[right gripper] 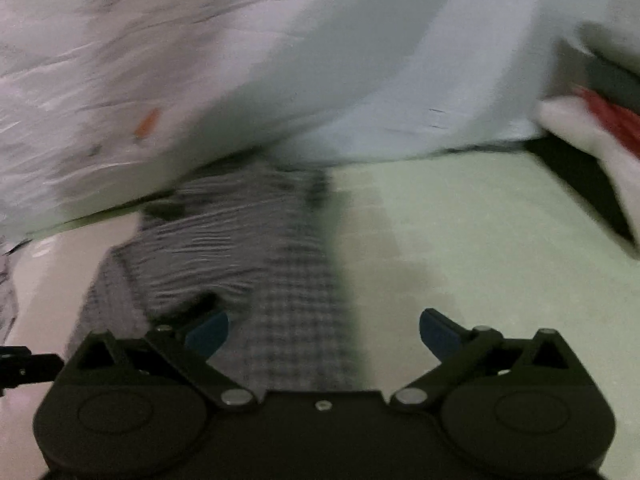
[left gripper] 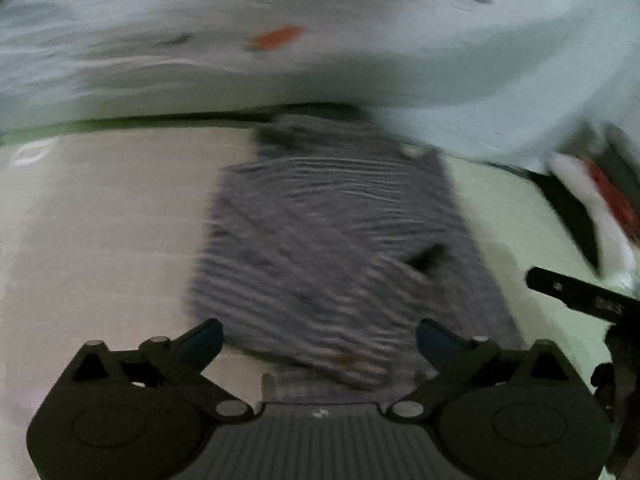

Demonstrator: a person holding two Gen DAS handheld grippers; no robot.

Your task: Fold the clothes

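The striped shirt (left gripper: pixel 320 240) lies on the bed (left gripper: pixel 100 220), long axis running near to far, straight ahead of the left hand-held gripper (left gripper: pixel 319 338); the right hand-held gripper (right gripper: pixel 324 328) hangs over its right edge. Both stand spread apart, empty.

- My left gripper (left gripper: pixel 319 340) has its jaws spread wide, nothing between them.
- A grey striped garment (left gripper: pixel 336 248) lies flat ahead on the pale surface (left gripper: pixel 100 240).
- Beyond it, blurred white bedding (left gripper: pixel 320 40).
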